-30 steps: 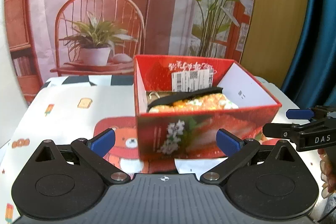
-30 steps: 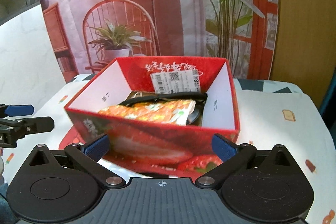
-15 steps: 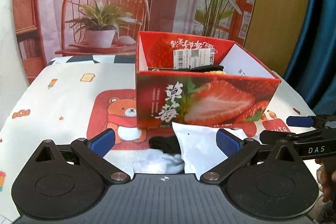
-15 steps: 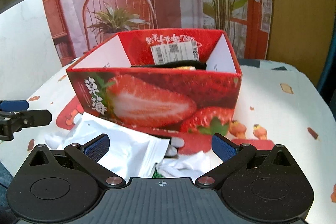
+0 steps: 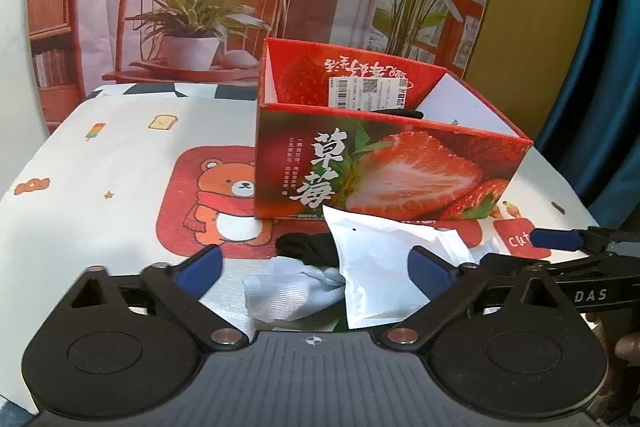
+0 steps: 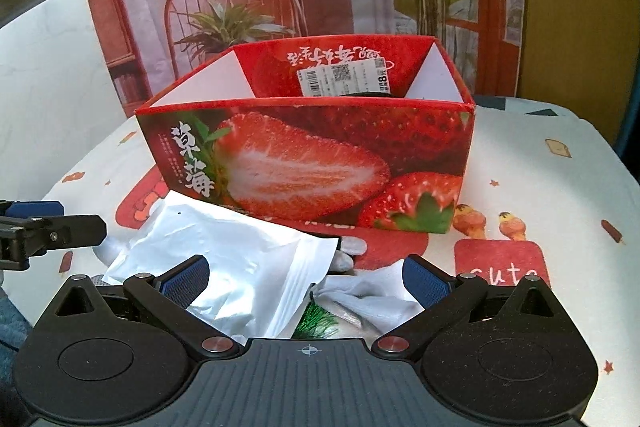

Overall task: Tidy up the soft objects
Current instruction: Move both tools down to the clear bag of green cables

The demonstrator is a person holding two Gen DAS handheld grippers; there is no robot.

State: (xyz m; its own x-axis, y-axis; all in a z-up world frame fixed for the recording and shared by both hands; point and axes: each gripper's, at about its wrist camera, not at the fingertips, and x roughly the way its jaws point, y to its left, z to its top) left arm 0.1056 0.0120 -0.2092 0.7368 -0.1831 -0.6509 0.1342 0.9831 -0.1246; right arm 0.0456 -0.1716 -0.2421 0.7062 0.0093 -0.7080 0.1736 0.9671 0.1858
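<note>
At the bottom of the left wrist view, the left gripper (image 5: 314, 269) has its 2 blue-padded fingers (image 5: 198, 267) spread wide and closing; soft things lie between them, but the pads press on nothing. In that gap, low centre, lie a crumpled pale cloth (image 5: 288, 291), a black fabric piece (image 5: 304, 249) just behind it, and a white pouch (image 5: 384, 267) leaning toward the right pad.

In the right wrist view the right gripper (image 6: 306, 279) is likewise wide open, gripping nothing. The white pouch (image 6: 224, 267) fills the lower left between its pads, overlapping the left one; a white cloth (image 6: 368, 295) and a green tinsel scrap (image 6: 316, 319) sit low centre.

Just behind the pile, mid-frame, stands the open strawberry box (image 6: 320, 163), on a bear-printed tablecloth (image 5: 112, 155). A dark item barely shows above its near wall.
</note>
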